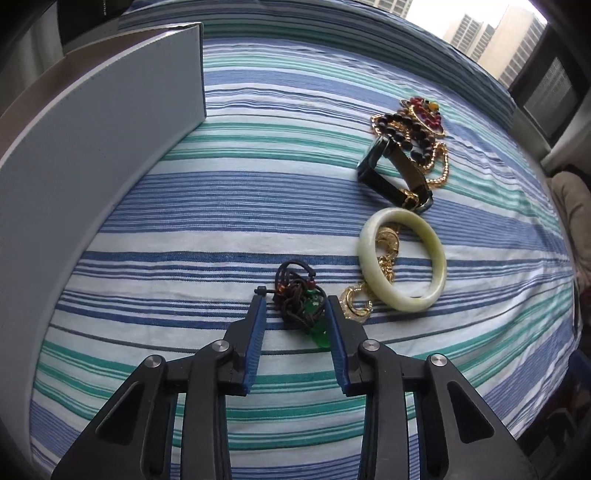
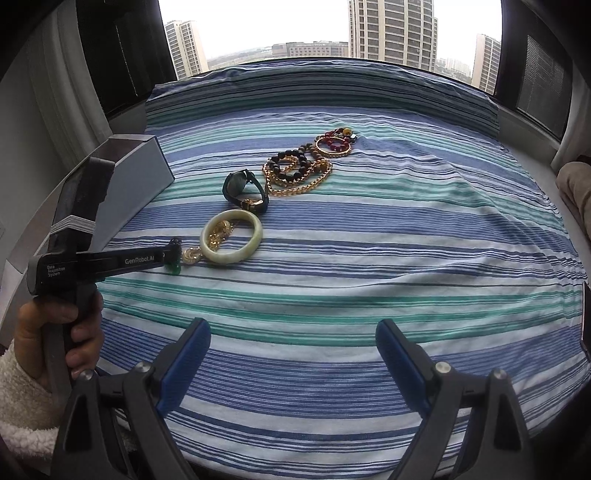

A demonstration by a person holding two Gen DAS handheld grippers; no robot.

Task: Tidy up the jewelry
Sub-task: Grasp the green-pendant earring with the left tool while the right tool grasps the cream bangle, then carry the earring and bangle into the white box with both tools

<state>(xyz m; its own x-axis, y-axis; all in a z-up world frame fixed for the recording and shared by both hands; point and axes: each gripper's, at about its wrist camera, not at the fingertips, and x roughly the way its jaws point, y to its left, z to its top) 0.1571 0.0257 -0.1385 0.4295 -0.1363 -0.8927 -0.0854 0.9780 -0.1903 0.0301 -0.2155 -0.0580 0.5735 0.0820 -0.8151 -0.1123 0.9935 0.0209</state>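
Home bedroom, high up in apartment block. I work over bed [image 2: 332, 258] covered by blue, teal and white striped sheet [image 1: 221, 206]. Wide window [image 2: 314, 33] just behind bed shows residential towers [image 2: 391, 29] under pale sky. Curtain [image 2: 74, 92] hangs at left. Fleecy white sleeve [image 2: 18, 398] on my arm.

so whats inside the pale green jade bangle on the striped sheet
Inside the pale green jade bangle lies part of a gold chain piece, on the blue-striped bedsheet. The chain runs under the bangle's near rim and out to gold rings; the part under the rim is hidden.
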